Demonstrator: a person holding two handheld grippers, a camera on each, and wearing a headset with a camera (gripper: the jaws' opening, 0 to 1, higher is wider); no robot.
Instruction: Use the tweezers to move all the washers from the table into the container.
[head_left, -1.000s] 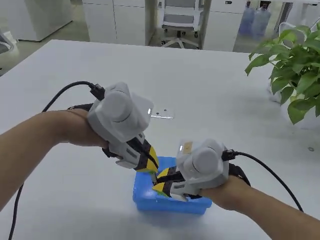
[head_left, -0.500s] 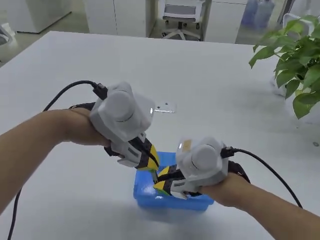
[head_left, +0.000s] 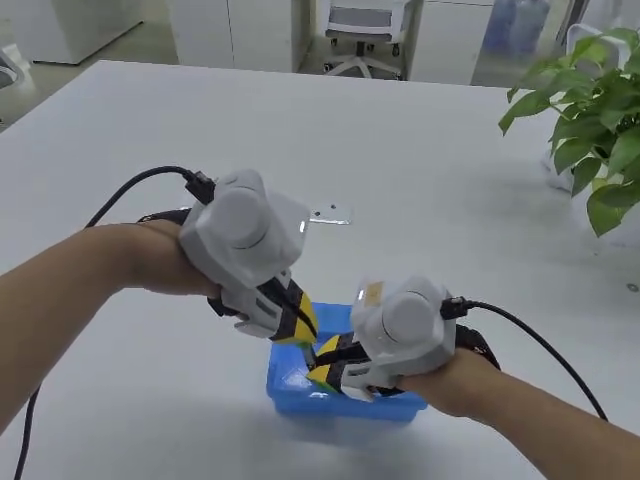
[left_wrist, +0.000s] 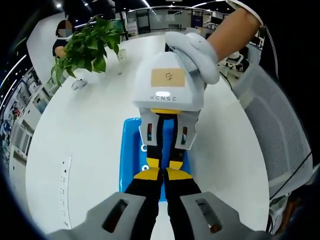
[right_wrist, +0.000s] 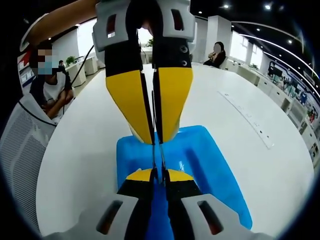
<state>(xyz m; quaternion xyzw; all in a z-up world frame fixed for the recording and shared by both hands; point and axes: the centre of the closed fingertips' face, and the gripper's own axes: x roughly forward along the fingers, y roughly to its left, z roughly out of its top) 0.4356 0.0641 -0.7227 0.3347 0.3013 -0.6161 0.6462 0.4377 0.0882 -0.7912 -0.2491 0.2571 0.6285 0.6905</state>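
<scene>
A blue container sits on the white table near me. My left gripper and right gripper meet tip to tip just above it. In the right gripper view, thin metal tweezers run from my right gripper up between the yellow jaws of my left gripper; both look shut on them. Seen from the left gripper view, my left gripper points at the right gripper over the container. Two small pale washers lie inside it.
A flat strip lies on the table beyond the grippers. A leafy plant stands at the right edge. Cables trail from both grippers. An office chair is behind the far table edge. People sit nearby in the gripper views.
The head camera has tipped a little, shifting the picture. Both grippers have stayed tip to tip over the blue container, with hardly any movement.
</scene>
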